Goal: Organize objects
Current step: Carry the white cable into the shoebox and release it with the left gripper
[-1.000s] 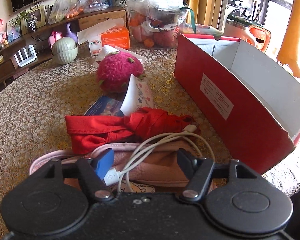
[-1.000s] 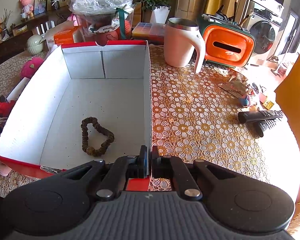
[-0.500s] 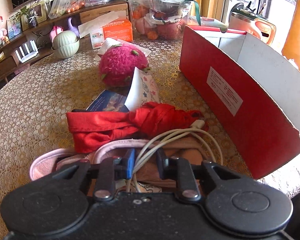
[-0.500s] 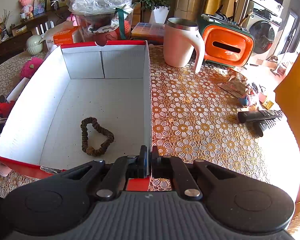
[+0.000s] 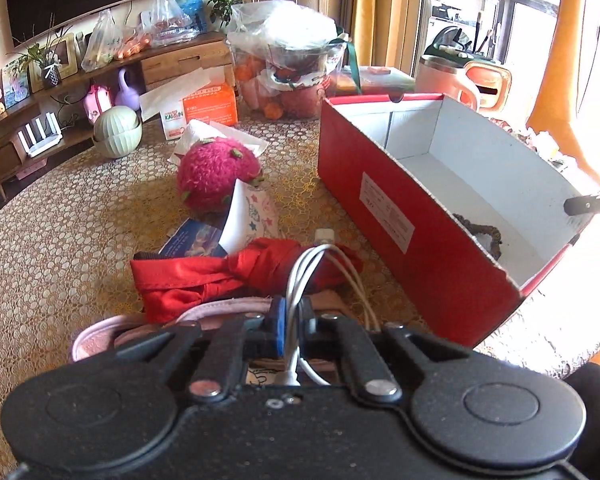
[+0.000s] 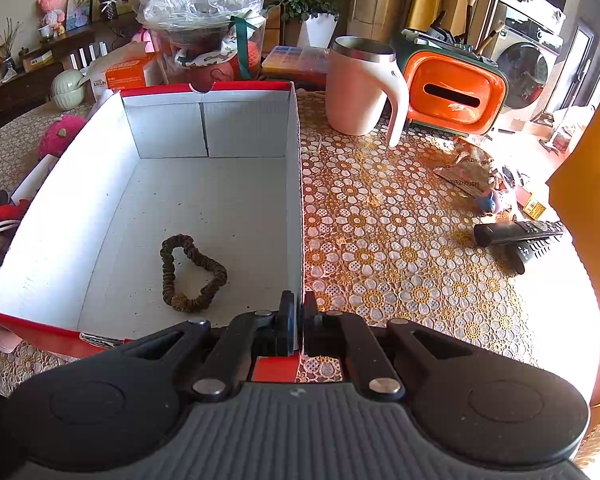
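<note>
Two tools share the work: the left tool (image 5: 291, 322), jaws just closed, pinches the white cable (image 5: 300, 276) above the table's clutter, while the right tool (image 6: 296, 326) clamps the red box (image 6: 204, 200) wall (steadying it) at two o'clock, awaiting the cable.

Right gripper (image 6: 296, 326) clamps the near right wall of an open red box (image 6: 294, 200) on a lace-covered table (image 6: 400, 248). A brown scrunchie (image 6: 190, 274) lies inside (white floor, otherwise bare). At two o'clock stands a pink mug (image 6: 360, 88); at three o'clock, two black remotes (image 6: 520, 236).
</note>
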